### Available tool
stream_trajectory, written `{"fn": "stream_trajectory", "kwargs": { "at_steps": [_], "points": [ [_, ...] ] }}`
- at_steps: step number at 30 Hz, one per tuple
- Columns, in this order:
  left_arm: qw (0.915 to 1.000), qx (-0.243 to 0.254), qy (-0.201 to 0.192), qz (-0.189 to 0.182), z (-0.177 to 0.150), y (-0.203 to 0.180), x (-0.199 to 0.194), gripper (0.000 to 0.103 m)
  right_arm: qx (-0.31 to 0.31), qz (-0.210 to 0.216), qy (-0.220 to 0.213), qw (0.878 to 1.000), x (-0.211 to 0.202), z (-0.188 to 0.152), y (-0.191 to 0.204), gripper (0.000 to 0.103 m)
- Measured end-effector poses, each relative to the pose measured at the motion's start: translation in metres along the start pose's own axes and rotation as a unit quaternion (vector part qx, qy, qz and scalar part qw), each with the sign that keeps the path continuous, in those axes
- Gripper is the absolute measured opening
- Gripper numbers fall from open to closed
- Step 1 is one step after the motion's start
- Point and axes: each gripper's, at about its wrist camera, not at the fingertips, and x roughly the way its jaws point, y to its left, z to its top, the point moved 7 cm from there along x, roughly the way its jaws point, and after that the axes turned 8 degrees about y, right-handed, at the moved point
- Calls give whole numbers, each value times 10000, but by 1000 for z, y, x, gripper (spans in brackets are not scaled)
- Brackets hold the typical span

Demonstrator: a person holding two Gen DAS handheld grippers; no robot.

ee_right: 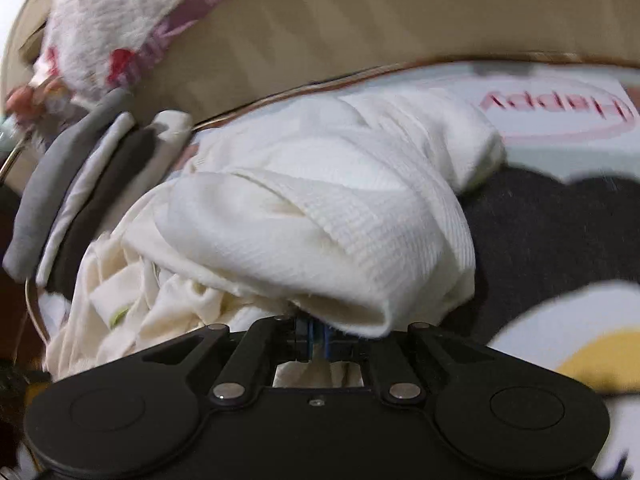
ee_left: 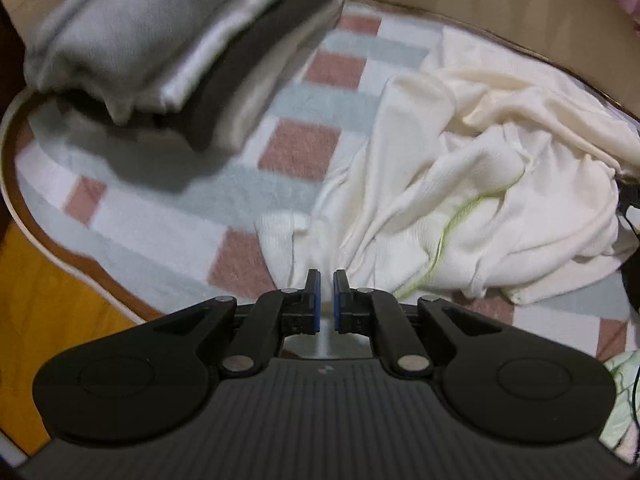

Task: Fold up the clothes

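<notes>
A crumpled cream ribbed garment [ee_left: 460, 184] lies on the checked blanket [ee_left: 300, 148], right of centre in the left wrist view. My left gripper [ee_left: 327, 280] hovers at the garment's near edge, shut, with only a thin slit between its blue pads and no cloth visibly pinched. In the right wrist view the same cream garment [ee_right: 320, 216] bulges just ahead, and a fold of it drapes over my right gripper [ee_right: 318, 326], which is shut on that fold. A stack of folded clothes [ee_left: 160, 40] in grey, white and dark layers sits at the upper left.
The folded stack [ee_right: 72, 184] stands left of the garment. A dark garment [ee_right: 560, 232] lies to its right, by a white and yellow cloth [ee_right: 580, 340]. A beige padded wall [ee_left: 520, 12] rims the bed. Orange wooden floor [ee_left: 40, 300] shows past the bed's left edge.
</notes>
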Motion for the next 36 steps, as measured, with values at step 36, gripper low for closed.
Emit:
{"fn": "stream_trajectory", "kwargs": {
  "at_steps": [36],
  "points": [
    [9882,-593,-1156,-815,-68,-51,-76,7,-592,-1554,-426,9852,-139,-11,12,4]
  ]
}}
